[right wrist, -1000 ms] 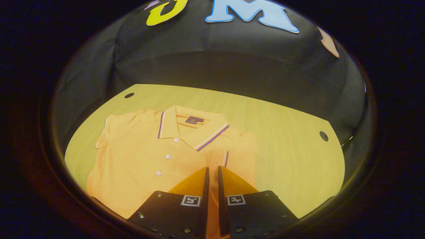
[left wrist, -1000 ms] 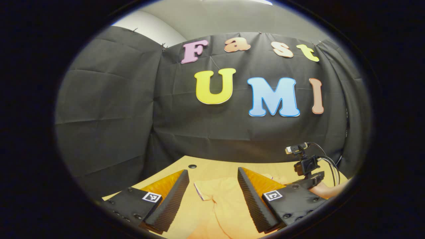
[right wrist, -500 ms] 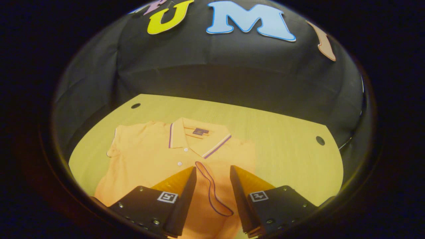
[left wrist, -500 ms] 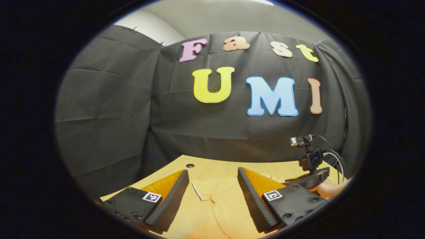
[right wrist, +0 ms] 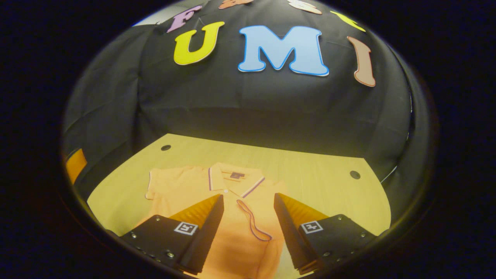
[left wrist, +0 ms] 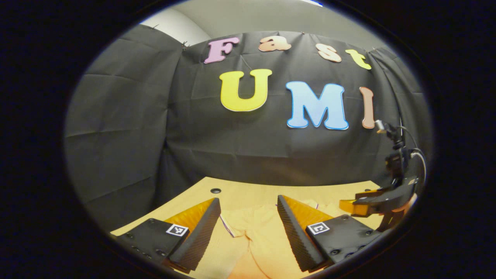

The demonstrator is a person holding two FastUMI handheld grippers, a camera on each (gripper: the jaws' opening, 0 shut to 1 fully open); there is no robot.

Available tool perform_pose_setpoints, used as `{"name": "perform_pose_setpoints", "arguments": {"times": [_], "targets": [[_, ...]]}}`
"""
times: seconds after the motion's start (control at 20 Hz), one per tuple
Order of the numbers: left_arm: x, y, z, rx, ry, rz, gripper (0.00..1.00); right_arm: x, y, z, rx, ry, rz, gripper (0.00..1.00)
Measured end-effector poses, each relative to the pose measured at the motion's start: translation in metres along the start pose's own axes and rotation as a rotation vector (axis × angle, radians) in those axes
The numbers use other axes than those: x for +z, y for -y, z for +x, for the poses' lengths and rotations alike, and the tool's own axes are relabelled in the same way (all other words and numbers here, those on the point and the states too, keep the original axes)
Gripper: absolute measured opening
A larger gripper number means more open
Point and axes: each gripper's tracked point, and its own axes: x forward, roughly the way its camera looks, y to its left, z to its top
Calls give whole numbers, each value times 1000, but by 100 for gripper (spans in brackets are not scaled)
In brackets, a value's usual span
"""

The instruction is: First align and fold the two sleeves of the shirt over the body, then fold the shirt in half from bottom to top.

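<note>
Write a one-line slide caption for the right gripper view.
Open right gripper above an orange polo shirt on the table, one sleeve folded over the body.

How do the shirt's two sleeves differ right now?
The sleeve with the looped cuff lies folded over the body of the orange polo shirt, between the right gripper fingers, which stand open and hold nothing. The other sleeve is spread out flat on the table, not yet folded. Both have striped trim at the cuff.
</note>
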Motion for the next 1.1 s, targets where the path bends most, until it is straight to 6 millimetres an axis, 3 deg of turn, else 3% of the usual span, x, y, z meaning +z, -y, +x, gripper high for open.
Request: {"name": "perform_pose_setpoints", "arguments": {"times": [0.05, 0.15, 0.45, 0.5, 0.75, 0.8, 1.1], "targets": [[-6, -4, 8, -2, -9, -2, 95, 5, -3, -10, -1, 15, 10, 82], [-19, -14, 24, -2, -35, -5, 95, 12, -7, -27, -22, 40, 27, 96], [-71, -42, 82, -19, -126, -19, 96, 21, -17, -70, -109, 91, 72, 92], [-78, -47, 91, -22, -142, -17, 96, 21, -18, -74, -129, 95, 75, 96], [-126, -69, 144, -23, -236, -16, 95, 22, -30, -96, -164, 95, 83, 96], [-138, -74, 154, -21, -256, -24, 95, 22, -31, -100, -168, 96, 85, 92], [-181, -85, 199, -14, -361, -28, 95, 4, -36, -117, -169, 60, 85, 96]]}}
